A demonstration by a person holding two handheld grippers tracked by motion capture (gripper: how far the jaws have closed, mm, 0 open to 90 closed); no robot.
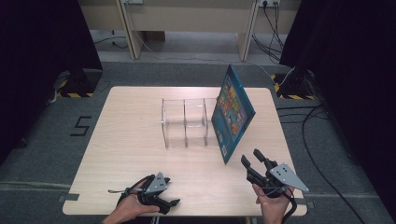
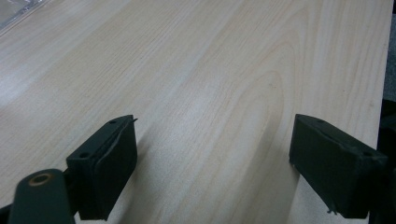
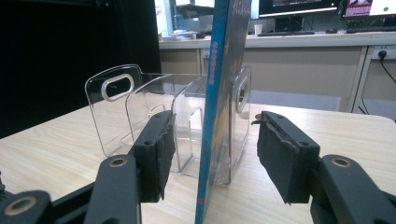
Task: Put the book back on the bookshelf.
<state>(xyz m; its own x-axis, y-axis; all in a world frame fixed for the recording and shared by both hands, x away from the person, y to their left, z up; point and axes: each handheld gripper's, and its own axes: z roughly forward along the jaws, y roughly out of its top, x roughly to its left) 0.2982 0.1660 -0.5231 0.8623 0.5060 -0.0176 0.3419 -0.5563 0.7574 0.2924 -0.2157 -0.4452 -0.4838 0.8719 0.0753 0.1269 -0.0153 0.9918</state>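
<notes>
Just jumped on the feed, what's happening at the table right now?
A person holds a gripper in each hand at a wooden table. A blue book stands on edge in the right-hand slot of a clear plastic organizer, leaning to the right. The right gripper sits just in front of the book's near edge, fingers open on either side of it and not pressing it. The left gripper is open over bare tabletop near the front edge, holding nothing.

Even overhead light, soft shadows on table (image 1: 140, 154); dark curtains at sides; slight blur throughout.
</notes>
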